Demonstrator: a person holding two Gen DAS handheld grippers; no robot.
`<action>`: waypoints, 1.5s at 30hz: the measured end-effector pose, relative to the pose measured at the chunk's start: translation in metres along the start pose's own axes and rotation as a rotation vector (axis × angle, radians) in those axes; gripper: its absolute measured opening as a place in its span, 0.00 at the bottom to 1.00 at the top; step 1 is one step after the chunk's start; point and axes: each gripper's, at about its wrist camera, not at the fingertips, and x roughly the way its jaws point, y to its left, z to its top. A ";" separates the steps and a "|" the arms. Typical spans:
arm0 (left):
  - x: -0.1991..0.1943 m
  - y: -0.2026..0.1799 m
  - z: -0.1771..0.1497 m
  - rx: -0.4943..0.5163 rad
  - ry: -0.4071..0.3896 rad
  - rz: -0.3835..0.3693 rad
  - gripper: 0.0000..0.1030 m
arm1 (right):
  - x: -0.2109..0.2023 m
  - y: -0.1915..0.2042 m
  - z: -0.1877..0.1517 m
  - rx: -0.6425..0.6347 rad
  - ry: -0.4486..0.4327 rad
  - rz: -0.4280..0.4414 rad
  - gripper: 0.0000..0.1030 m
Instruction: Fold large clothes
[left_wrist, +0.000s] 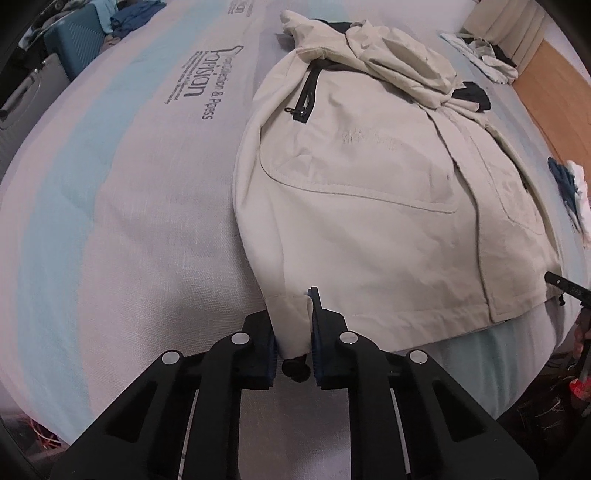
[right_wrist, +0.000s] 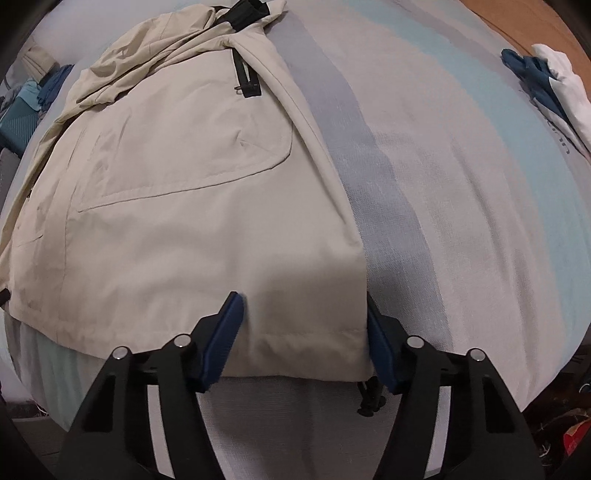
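A large beige jacket (left_wrist: 369, 192) with black zip trim lies flat on the bed, sleeves and hood bunched at the far end. It also shows in the right wrist view (right_wrist: 177, 206). My left gripper (left_wrist: 293, 325) is shut on the jacket's bottom left hem corner; a black cord toggle (left_wrist: 294, 367) hangs between the fingers. My right gripper (right_wrist: 301, 325) is open, its jaws straddling the bottom right hem corner without pinching it. A black cord end (right_wrist: 371, 400) dangles below that hem.
The mattress (left_wrist: 129, 206) has blue, grey and white stripes and printed text. Blue and white clothes (right_wrist: 546, 88) lie at the right edge, a pile of clothes (left_wrist: 480, 55) at the far end. A teal suitcase (left_wrist: 74, 40) stands beside the bed on the left.
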 end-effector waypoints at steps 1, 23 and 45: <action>-0.001 -0.001 0.000 0.004 -0.002 0.000 0.12 | -0.001 -0.001 0.000 -0.004 0.004 -0.009 0.58; -0.028 -0.011 0.008 0.036 -0.060 -0.022 0.11 | -0.040 0.008 0.015 -0.008 0.008 -0.012 0.07; -0.061 -0.023 0.040 0.074 -0.059 0.000 0.11 | -0.087 0.024 0.049 -0.079 -0.084 0.003 0.07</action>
